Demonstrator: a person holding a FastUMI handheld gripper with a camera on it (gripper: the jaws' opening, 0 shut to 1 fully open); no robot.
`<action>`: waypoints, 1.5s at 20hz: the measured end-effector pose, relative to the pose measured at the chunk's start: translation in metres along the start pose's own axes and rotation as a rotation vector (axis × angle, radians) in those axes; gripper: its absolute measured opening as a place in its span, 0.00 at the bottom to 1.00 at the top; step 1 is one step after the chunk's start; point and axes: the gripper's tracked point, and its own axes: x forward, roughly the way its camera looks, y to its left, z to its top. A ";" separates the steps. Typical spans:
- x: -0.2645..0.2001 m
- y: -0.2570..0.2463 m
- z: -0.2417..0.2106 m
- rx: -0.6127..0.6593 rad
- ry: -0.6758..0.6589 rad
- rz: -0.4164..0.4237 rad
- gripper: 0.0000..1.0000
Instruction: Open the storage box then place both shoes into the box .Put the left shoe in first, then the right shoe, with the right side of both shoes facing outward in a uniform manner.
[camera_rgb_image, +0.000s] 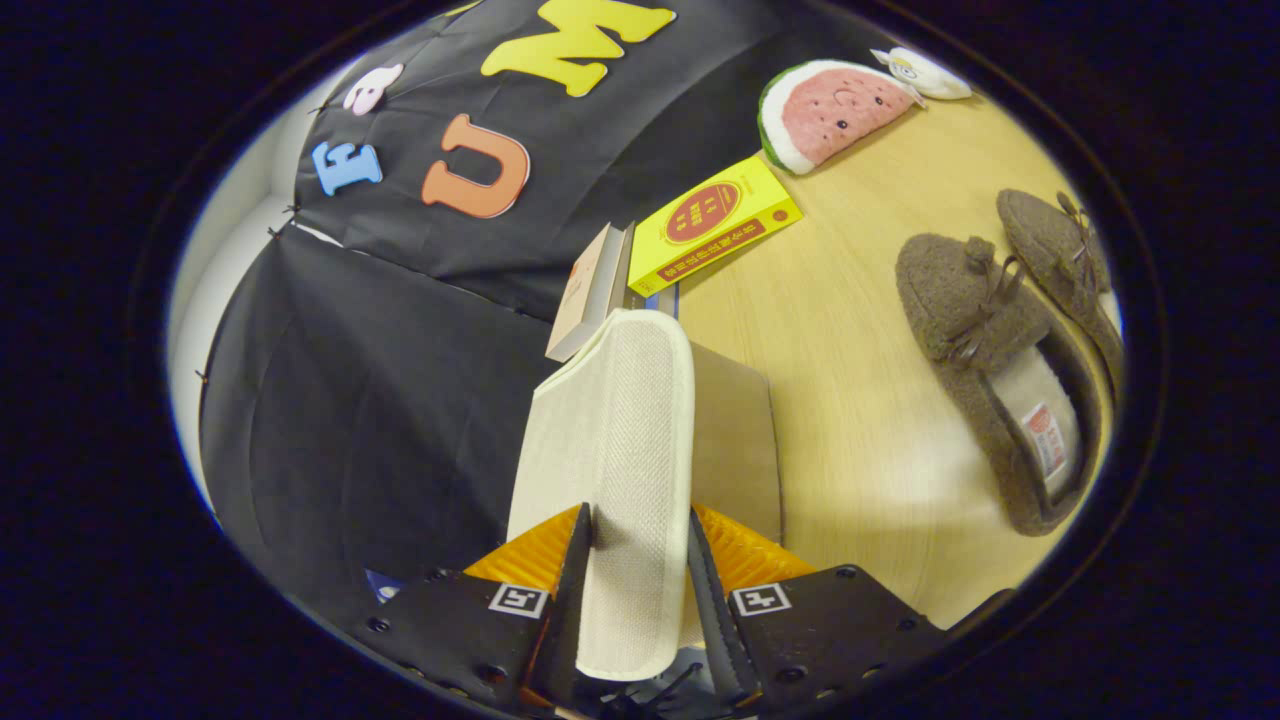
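The wooden desk (850, 400) carries a pair of brown fuzzy shoes (1010, 370) lying side by side, well apart from the tool (635, 590). The storage box (735, 440) sits just ahead of the fingers, whose tips pinch its cream fabric lid (615, 440), raised upright. Beyond stand books (715, 225), then a watermelon plush (835, 110).

The gripper (638, 560) tilted sideways, fingers clamped on the box lid (615, 440)

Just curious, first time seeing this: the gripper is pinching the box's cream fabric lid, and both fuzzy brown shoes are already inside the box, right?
Not quite. In the gripper view the gripper does pinch the lid, but both shoes lie on the wooden table, beside the box.
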 end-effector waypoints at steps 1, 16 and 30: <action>-0.002 0.000 0.001 -0.002 -0.004 -0.011 0.46; -0.031 0.041 0.009 -0.138 -0.071 -0.113 0.05; -0.029 0.234 0.005 -0.251 -0.111 0.052 0.07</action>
